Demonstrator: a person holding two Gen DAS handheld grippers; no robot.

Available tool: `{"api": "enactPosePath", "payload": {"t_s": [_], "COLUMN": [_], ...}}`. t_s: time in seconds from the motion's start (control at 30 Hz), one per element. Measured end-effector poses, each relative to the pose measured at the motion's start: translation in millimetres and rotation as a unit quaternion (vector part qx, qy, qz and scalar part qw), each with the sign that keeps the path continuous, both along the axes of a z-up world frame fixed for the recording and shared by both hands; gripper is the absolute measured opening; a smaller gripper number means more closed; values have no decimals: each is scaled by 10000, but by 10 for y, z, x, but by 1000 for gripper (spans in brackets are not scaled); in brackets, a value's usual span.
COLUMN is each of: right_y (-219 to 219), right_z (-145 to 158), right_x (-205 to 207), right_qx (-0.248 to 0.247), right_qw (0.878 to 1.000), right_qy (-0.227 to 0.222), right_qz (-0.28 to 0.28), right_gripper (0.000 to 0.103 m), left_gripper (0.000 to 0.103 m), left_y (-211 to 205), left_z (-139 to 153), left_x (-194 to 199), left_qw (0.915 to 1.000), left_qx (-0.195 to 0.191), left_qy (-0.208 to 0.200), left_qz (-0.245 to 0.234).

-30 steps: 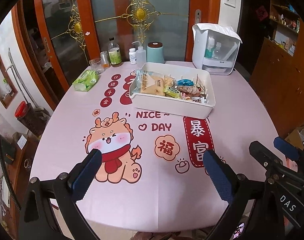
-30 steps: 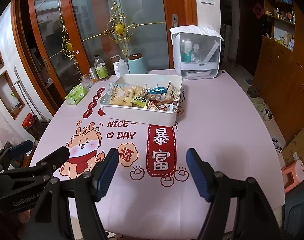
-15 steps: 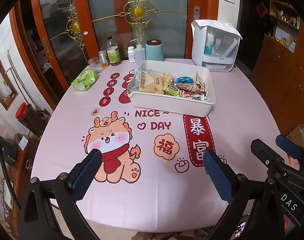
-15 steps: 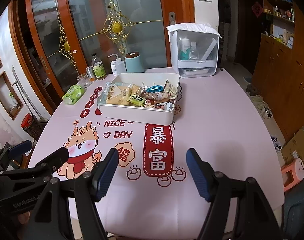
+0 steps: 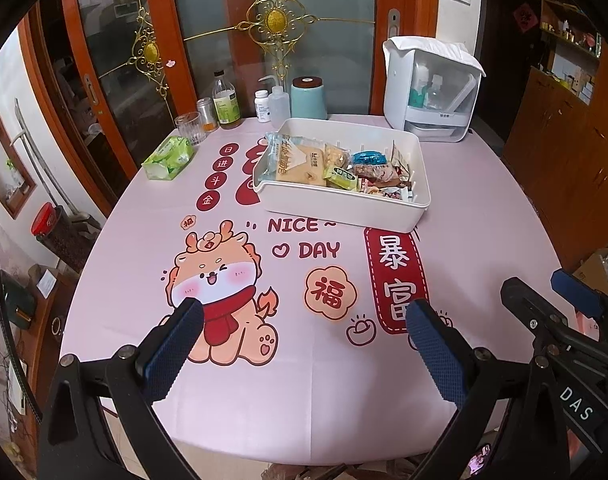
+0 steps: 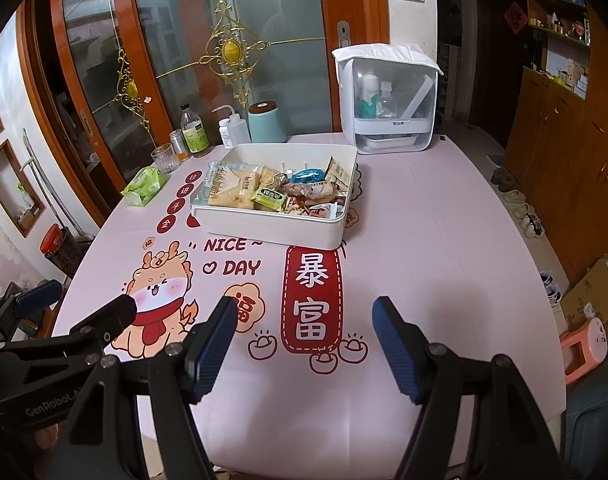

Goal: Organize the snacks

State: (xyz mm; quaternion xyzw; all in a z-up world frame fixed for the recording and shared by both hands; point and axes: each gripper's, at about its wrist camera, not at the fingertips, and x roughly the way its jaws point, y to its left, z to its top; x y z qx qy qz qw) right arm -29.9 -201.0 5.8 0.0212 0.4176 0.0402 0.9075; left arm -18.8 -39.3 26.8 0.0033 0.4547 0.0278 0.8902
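A white tray [image 5: 344,210] stands at the far middle of the pink table [image 5: 320,392] and holds several wrapped snacks [image 5: 300,162]. It also shows in the right wrist view [image 6: 272,228], with the snacks [image 6: 240,190] inside. My left gripper [image 5: 304,320] is open and empty, held over the table's near edge, well short of the tray. My right gripper [image 6: 306,316] is open and empty, also over the near edge. Each gripper shows at the edge of the other's view.
A white lidded container [image 5: 432,92] stands behind the tray at the right. Bottles, a glass [image 5: 190,128], a teal canister [image 5: 309,98] and a green tissue pack [image 5: 168,158] line the far left edge. A glass door is behind the table.
Both grippers have drawn back and risen slightly from the tray, which looks a little smaller and farther. Both stay open and empty.
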Motion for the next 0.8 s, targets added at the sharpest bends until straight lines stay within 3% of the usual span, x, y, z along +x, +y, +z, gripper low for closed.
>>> {"api": "enactPosePath", "payload": {"t_s": [0.8], "right_y": [-15], "right_z": [-32], "right_x": [0], "right_qx": [-36], "right_qw": [10000], "right_qy": [60], "right_qz": [-11], "right_gripper": [71], "left_gripper": [100], "left_y": [-20], "left_z": [-18], "left_x": [-44], "left_qw": [9999], "left_qx": [21], "left_qy": [77], "left_qz": [-62]}}
